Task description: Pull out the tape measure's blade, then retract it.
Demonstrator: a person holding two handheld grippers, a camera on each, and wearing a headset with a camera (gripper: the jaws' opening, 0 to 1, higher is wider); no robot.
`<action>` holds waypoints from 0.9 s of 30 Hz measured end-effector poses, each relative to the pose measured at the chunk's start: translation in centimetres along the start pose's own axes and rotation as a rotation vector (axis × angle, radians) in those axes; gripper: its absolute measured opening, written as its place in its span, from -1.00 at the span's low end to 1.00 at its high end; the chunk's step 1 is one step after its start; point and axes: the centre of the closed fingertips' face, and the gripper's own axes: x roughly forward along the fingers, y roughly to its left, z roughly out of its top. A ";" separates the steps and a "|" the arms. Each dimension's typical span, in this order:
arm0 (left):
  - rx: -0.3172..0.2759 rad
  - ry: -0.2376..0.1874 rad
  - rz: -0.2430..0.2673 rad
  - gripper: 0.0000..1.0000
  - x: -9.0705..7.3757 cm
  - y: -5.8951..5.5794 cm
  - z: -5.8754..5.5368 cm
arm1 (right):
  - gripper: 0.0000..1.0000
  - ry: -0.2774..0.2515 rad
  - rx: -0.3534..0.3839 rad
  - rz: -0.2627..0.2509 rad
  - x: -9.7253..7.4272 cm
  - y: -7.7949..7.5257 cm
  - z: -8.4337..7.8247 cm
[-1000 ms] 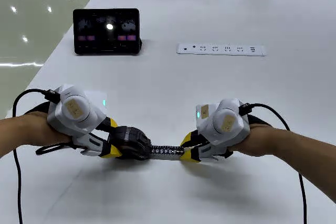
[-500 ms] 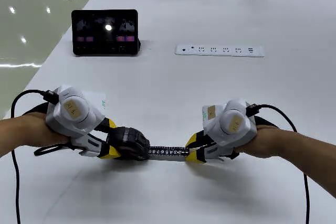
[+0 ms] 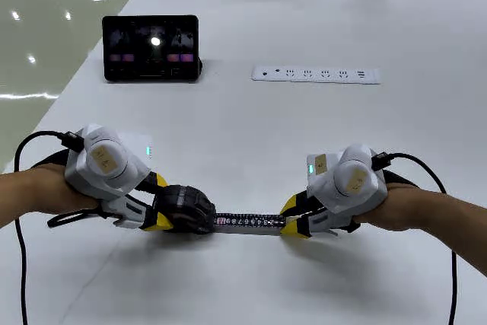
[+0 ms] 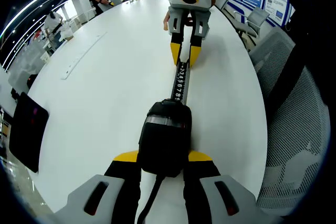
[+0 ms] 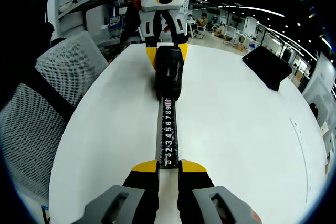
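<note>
Left tool [image 3: 161,202] clamped on black tape measure [image 3: 186,208], resting on white table [image 3: 304,127] near front edge. Right tool [image 3: 291,216] pinched tight on blade [image 3: 247,221] tip; short numbered stretch drawn out flat between both.

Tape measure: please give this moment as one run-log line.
left gripper: shut on case | right gripper: shut on blade | blade: partly out, numbers up

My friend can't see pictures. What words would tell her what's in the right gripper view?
The right gripper pinches the tip of a numbered blade, which stretches straight across a white table to a black tape measure. The left gripper clamps that tape measure at the far end.
</note>
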 end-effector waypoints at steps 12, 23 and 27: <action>-0.001 0.001 0.000 -0.50 -0.1 -0.3 0.3 | -0.81 0.012 0.011 -0.012 -1.2 0.1 -1.4; 0.000 0.005 0.000 -0.50 -0.1 -0.4 0.4 | -0.81 0.017 0.032 -0.018 -2.3 0.2 -2.7; -0.001 0.006 -0.002 -0.50 -0.1 -0.4 0.4 | -0.81 0.022 0.037 -0.022 -2.7 0.2 -3.2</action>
